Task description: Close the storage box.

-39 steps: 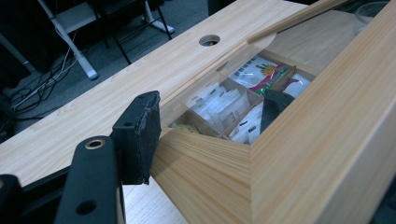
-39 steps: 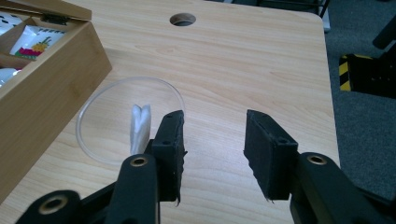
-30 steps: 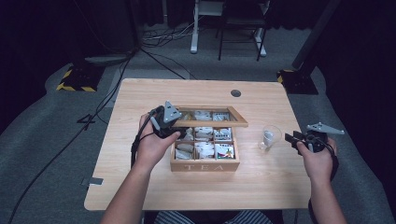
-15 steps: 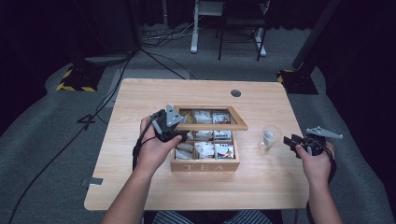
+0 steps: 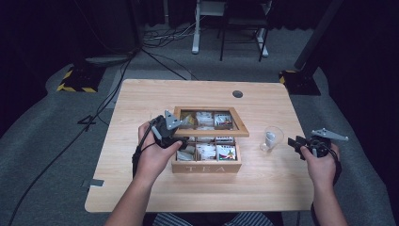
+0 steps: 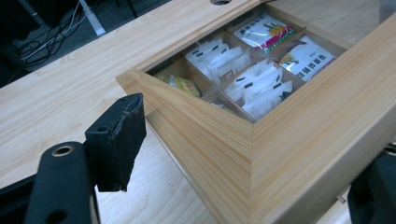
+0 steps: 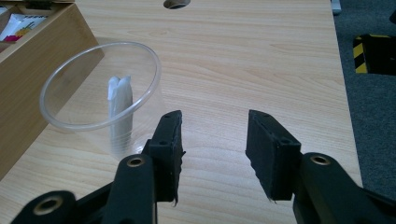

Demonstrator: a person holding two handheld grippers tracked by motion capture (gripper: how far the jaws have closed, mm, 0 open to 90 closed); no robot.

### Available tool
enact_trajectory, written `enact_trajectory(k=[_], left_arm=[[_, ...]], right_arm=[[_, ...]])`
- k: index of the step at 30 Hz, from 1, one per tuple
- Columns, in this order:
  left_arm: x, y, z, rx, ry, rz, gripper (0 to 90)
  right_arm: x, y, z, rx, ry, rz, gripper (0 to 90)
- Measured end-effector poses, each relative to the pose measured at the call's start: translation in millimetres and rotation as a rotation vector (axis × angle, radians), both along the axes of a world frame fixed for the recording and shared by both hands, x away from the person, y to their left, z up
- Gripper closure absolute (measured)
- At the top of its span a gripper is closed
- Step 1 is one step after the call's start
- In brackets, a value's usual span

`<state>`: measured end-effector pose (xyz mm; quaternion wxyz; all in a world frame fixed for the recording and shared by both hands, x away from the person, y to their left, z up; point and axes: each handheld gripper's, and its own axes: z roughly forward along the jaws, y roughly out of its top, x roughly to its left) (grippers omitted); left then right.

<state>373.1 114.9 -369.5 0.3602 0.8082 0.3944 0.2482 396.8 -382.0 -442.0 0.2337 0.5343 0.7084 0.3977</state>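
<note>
Dark studio floor with trailing cables is seen around a pale wooden table [image 5: 141, 188].

Item 1, lower centre of the high view: tea box [image 5: 207, 165], lettered TEA on its front wall, compartments filled with tea sachets [image 6: 261, 84].

Item 2: glass-paned lid [image 5: 211, 133], hinged open and held tilted over the box. Its long axis is laid across the frame, left to right.

Item 3: left gripper [image 5: 175, 134], placed at the lid's left end; its jaws are set astride the wooden frame corner, one on each side, apparently gripping it. The lid is judged to swing down toward the box next.

Item 4, right of the box: clear plastic cup [image 7: 100, 88], a white sachet [image 7: 119, 112] stood inside.

Item 5, lower right: right gripper [image 7: 212, 154], jaws spread apart and empty, the cup lying just up-left of them.
</note>
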Motion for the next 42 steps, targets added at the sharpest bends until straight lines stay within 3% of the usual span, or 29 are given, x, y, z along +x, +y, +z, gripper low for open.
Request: enact_trajectory(k=[12,25,35,42], left_arm=[[-9.5,4.4,-3.2,-0.02,0.052,0.019,29.0],[-18.7,6.7,-4.7,-0.015,0.064,0.0,29.4],[-25.7,9.3,-9.8,-0.015,0.102,-0.016,30.7],[-28.9,11.2,-14.9,-0.009,0.09,-0.034,30.9]], right_arm=[[8.4,8.2,0.9,0.012,-0.004,0.018,56.5],[14.2,7.8,1.8,0.02,0.0,0.023,56.5],[20.7,10.7,2.9,0.029,-0.003,0.032,56.7],[24.2,10.3,4.2,0.039,-0.007,0.031,56.7]])
